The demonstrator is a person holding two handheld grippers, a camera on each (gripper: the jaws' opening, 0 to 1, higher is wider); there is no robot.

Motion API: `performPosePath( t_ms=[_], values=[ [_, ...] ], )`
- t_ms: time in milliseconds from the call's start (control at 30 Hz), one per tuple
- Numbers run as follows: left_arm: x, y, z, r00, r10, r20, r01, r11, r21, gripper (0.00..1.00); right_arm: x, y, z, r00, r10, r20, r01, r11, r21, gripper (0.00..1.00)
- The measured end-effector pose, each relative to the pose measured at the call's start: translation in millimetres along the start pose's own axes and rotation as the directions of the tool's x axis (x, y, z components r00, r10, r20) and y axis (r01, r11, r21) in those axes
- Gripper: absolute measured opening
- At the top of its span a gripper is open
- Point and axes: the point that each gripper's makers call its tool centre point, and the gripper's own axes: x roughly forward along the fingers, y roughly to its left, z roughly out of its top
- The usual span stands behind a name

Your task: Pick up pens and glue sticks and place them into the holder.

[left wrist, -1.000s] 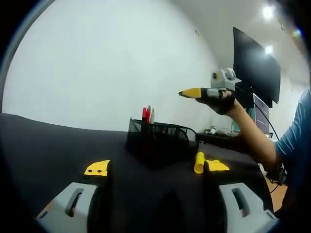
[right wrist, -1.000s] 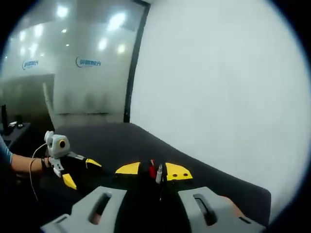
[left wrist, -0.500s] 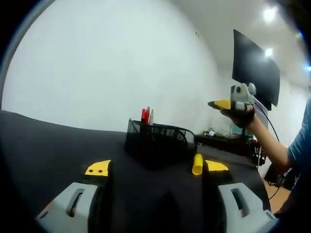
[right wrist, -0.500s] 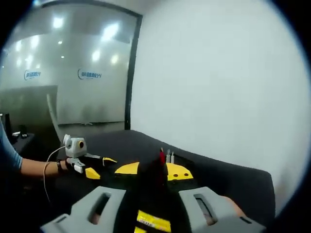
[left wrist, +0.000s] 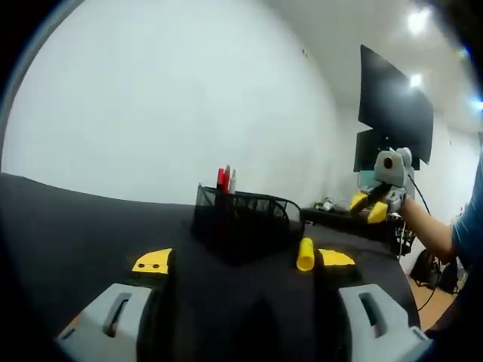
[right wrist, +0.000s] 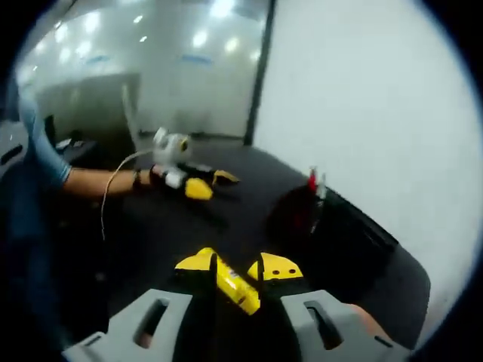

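- Black mesh holder point(left wrist: 245, 219) stood on the dark table point(left wrist: 68, 226) ahead of the left gripper point(left wrist: 243, 260), with red and pale pens point(left wrist: 226, 179) sticking upright out of its left end.
- Seen from the left gripper view, that gripper's yellow-tipped jaws stood wide apart, low over the table, with nothing between them.
- A yellow glue stick point(left wrist: 306, 253) lay on the table just right of the holder, next to the left gripper's right jaw tip; whether it touched that jaw could not be told.
- The right gripper point(left wrist: 371, 205) showed at the right of this view, held in a gloved hand point(left wrist: 398, 204) above the far edge of the table, well apart from the holder.
- In the right gripper view, the right gripper point(right wrist: 235, 271) had its jaws drawn close on a yellow glue stick point(right wrist: 235, 284) that lay slantwise between the tips.
- The holder point(right wrist: 324, 226) sat to the right in this view, its pens point(right wrist: 315, 181) poking up at the near end.
- The left gripper point(right wrist: 198, 183) appeared beyond, low over the table point(right wrist: 151, 226) left of the holder, held by a hand on a bare forearm point(right wrist: 102, 181) with a blue sleeve at the left.
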Motion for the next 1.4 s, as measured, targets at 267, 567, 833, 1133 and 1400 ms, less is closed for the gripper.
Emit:
performPosePath(
  t_ms=[267,567,833,1133,1400],
  values=[
    [-2,-1.0,2.5,1.000,-0.003,0.011,0.003,1.000,-0.005,0.72,30,9,-18.7,0.962,0.054,-0.267,-0.098,0.983,-0.154,0.23],
    [-2,0.7,3.4,1.000,-0.007,0.013,0.007,1.000,-0.006,0.72,62,37,-32.7,0.900,0.079,-0.429,-0.207,0.943,-0.260,0.23],
    [-3,-2.8,3.3,1.000,-0.011,0.015,0.011,1.000,-0.004,0.72,76,49,-34.0,0.864,0.095,-0.494,-0.272,0.915,-0.299,0.22],
    [-2,0.6,4.0,1.000,-0.012,0.014,0.012,1.000,-0.004,0.72,89,52,-39.8,0.832,0.119,-0.542,-0.325,0.896,-0.302,0.19],
    [-2,1.1,4.8,1.000,-0.013,0.017,0.013,1.000,-0.005,0.72,95,49,-44.8,0.803,0.138,-0.580,-0.365,0.883,-0.296,0.19]
  ],
)
